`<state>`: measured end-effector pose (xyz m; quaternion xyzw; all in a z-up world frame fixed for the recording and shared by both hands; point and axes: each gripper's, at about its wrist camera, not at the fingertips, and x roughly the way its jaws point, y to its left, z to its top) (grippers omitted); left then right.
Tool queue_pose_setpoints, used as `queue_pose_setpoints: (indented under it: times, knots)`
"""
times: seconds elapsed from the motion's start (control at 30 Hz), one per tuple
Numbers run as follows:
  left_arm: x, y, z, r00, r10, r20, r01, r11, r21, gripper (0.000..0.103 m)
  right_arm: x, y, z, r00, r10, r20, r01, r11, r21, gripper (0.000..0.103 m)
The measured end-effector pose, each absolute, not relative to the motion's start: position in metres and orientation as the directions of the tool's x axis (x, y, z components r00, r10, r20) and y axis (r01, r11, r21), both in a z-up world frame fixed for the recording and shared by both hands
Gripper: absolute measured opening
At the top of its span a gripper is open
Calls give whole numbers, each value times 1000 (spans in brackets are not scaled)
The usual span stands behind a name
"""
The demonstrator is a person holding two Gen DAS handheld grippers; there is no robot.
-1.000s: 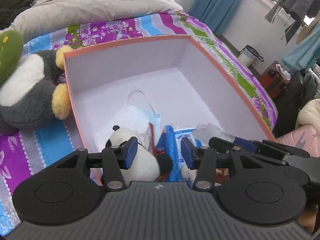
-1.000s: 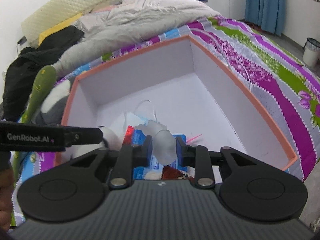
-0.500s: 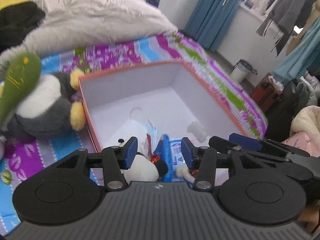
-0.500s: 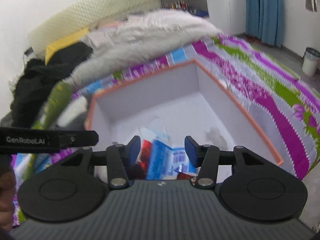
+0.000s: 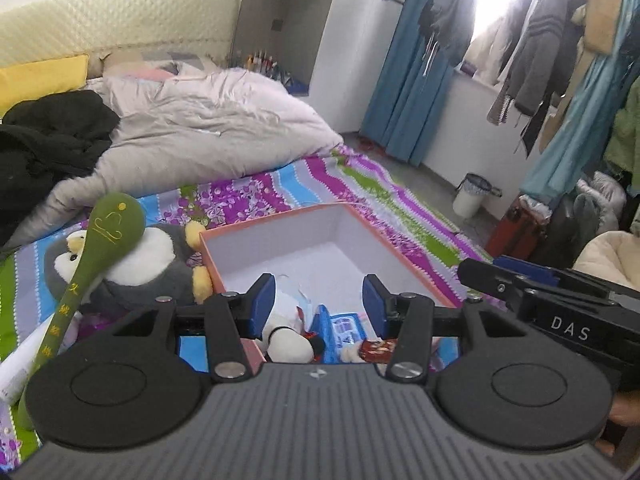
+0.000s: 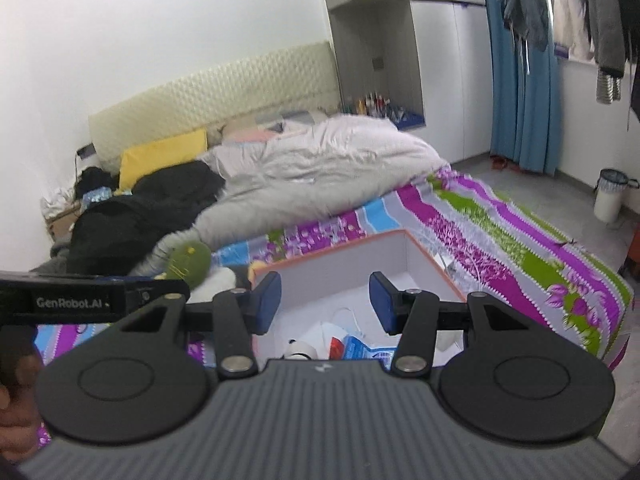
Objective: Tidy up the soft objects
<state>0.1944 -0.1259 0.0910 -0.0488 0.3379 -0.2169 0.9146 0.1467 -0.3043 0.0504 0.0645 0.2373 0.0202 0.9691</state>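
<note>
Right wrist: box [image 6: 436, 266] rim below fingers [image 6: 266, 300].

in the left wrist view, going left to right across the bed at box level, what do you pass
green long-handled plush spoon → grey and white plush penguin with yellow feet → orange-rimmed white cardboard box → purple, green and blue striped floral bedsheet → black right gripper

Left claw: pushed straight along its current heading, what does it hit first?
Likely the box contents: the left claw points down into the orange-rimmed box, over the small panda plush and blue packet. Depth is unclear.
</note>
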Motion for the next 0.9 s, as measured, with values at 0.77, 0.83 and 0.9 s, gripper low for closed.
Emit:
queue_pose_setpoints:
  times: [0.77,0.83,0.9]
  knots:
    - [61,-85,100,727,-402,-556,326,916,-235,59,49,-273,36,888,55,-456,5,992,129,52]
    - [59,-89,95,722,-403,-562,333,915,-228,59,45,-269,31,881,62,-468,-3,992,126,52]
    - [56,-90,91,720,-400,-567,335,916,-221,59,42,-266,26,876,62,-478,-1,992,127,52]
